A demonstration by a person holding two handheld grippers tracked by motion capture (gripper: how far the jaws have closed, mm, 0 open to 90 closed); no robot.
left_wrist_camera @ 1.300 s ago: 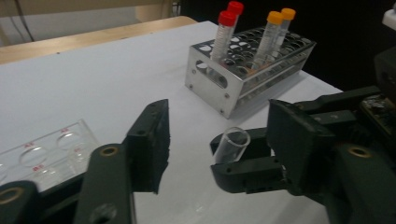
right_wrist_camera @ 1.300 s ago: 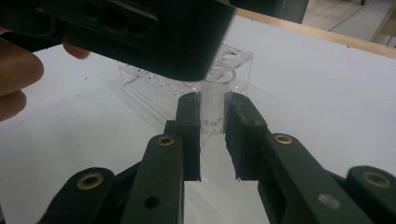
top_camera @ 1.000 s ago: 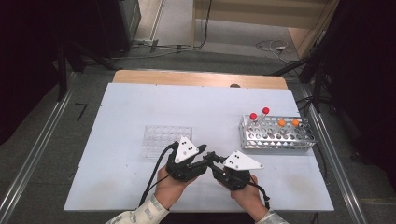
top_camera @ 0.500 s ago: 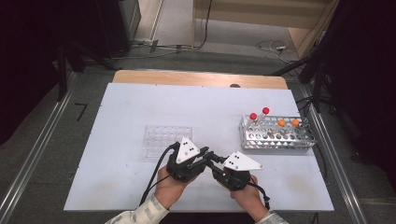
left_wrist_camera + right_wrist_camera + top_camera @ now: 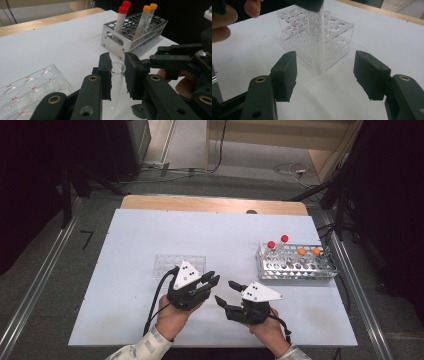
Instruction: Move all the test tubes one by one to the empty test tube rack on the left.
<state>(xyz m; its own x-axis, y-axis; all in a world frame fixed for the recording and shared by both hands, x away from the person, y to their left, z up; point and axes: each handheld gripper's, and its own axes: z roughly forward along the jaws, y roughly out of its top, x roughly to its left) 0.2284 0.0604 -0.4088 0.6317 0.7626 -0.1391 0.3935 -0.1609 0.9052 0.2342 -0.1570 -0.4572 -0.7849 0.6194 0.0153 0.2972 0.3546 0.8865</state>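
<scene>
**Open tube held upright for a handover**

The left gripper (image 5: 117, 75) has its fingers closed on a clear uncapped test tube (image 5: 115, 82), upright above the worktop (image 5: 225, 235) so its mouth stays up. The right gripper (image 5: 324, 75), fingers spread wide, faces it, apparently to take it.

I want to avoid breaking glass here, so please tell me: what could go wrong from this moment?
1. The left tool grips the clear open tube only by its upper part, so it could slip or tilt, perhaps crack if squeezed harder.
2. The right tool is open around the tube's lower end; closing off-centre might knock it sideways.
3. The clear rack stands just behind; a swing may bump it.
</scene>
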